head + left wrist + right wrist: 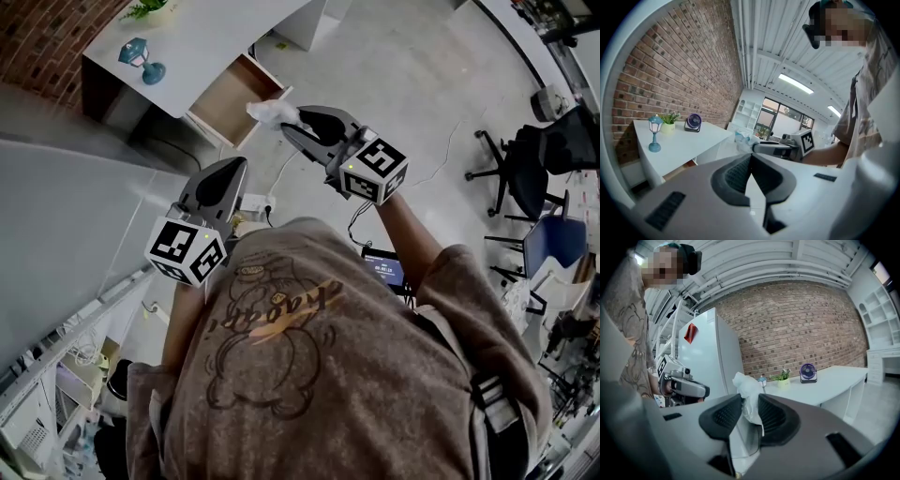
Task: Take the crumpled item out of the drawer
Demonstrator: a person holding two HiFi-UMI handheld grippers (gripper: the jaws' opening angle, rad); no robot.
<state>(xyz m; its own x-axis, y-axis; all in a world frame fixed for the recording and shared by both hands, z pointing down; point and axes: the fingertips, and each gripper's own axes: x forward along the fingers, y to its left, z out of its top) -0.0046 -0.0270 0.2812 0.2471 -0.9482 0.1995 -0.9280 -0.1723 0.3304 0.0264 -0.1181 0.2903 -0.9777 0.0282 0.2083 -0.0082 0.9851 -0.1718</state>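
A crumpled white item (270,113) is held in the air just in front of the open wooden drawer (228,101), with my right gripper (289,127) shut on it. In the right gripper view the crumpled item (746,391) sticks up between the dark pads (725,416) of the right gripper (748,405). My left gripper (234,169) hangs lower and to the left, shut with nothing in it. In its own view the left gripper (751,157) has its tips touching. Beyond them the right gripper (774,148) holds the crumpled item (743,138).
The drawer belongs to a white desk (192,42) against a brick wall, bearing a blue lamp (141,58), a potted plant (147,8) and a small fan (807,372). Office chairs (525,169) stand at the right. A tall white cabinet (710,357) is at the left.
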